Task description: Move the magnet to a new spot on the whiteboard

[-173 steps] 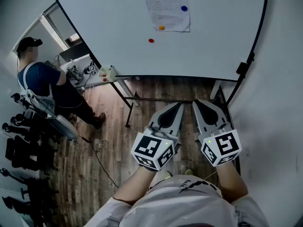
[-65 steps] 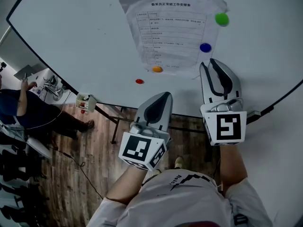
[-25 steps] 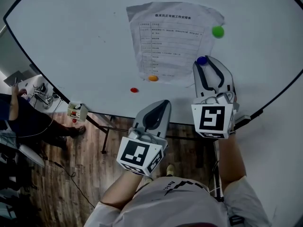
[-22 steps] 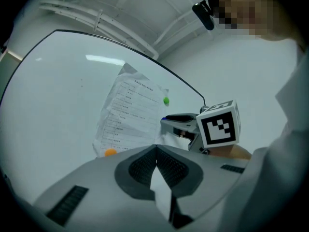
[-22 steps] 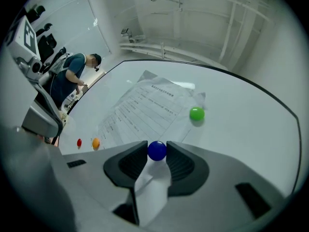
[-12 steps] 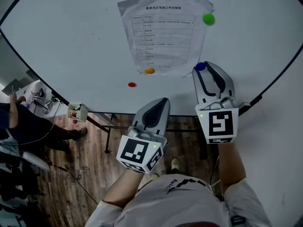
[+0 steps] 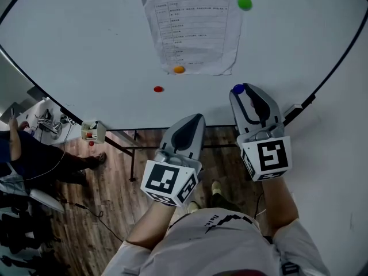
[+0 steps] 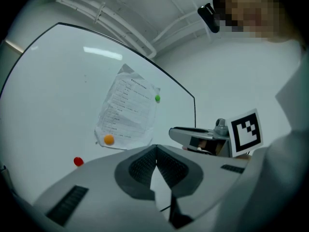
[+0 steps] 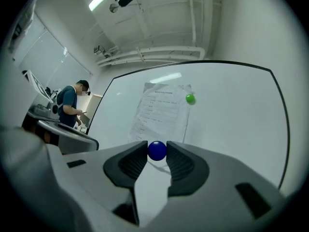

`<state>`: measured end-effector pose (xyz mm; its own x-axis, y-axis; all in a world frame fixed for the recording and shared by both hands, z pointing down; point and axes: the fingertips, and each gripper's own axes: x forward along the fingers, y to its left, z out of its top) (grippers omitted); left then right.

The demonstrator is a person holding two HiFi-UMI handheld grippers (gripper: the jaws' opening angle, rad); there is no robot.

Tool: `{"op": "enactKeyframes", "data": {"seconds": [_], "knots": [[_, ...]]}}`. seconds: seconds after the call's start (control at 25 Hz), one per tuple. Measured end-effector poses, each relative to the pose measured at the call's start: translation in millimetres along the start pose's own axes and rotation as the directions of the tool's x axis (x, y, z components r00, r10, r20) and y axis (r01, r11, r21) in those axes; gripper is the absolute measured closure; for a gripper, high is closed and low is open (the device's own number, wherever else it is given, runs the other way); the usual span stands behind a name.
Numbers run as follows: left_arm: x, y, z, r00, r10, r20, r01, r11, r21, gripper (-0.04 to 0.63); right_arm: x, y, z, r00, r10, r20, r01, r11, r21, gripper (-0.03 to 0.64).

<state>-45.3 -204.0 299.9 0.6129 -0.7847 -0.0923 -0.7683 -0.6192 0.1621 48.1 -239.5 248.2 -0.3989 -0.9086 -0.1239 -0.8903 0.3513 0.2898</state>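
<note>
The blue magnet (image 9: 157, 150) is clamped between the jaw tips of the right gripper (image 7: 238, 92), in front of the whiteboard (image 7: 86, 39) just below the lower right corner of the paper sheet (image 7: 192, 30) — whether it touches the board cannot be told. The left gripper (image 8: 156, 151) is held lower, its jaws pressed together on nothing. A green magnet (image 7: 245, 3) and an orange magnet (image 7: 179, 69) are seen on the sheet, and a red magnet (image 7: 158, 89) on bare board.

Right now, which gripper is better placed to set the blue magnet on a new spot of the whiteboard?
The right gripper: its jaws are shut on the blue magnet, in front of the whiteboard's lower part. The left gripper is shut, empty and lower.
</note>
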Motion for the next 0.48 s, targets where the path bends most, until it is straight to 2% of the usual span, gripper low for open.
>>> {"op": "enactKeyframes", "data": {"seconds": [0.28, 0.48], "knots": [[-22, -15, -4, 0.999, -0.034, -0.008, 0.034, 0.999, -0.006, 0.584, -35, 21, -7, 1.000, -0.002, -0.013, 0.003, 0.998, 0.066, 0.488], [-33, -24, -9, 0.998, -0.054, -0.015, 0.053, 0.998, -0.015, 0.584, -58, 35, -15, 1.000, 0.011, -0.012, -0.009, 0.986, 0.168, 0.488]]}}
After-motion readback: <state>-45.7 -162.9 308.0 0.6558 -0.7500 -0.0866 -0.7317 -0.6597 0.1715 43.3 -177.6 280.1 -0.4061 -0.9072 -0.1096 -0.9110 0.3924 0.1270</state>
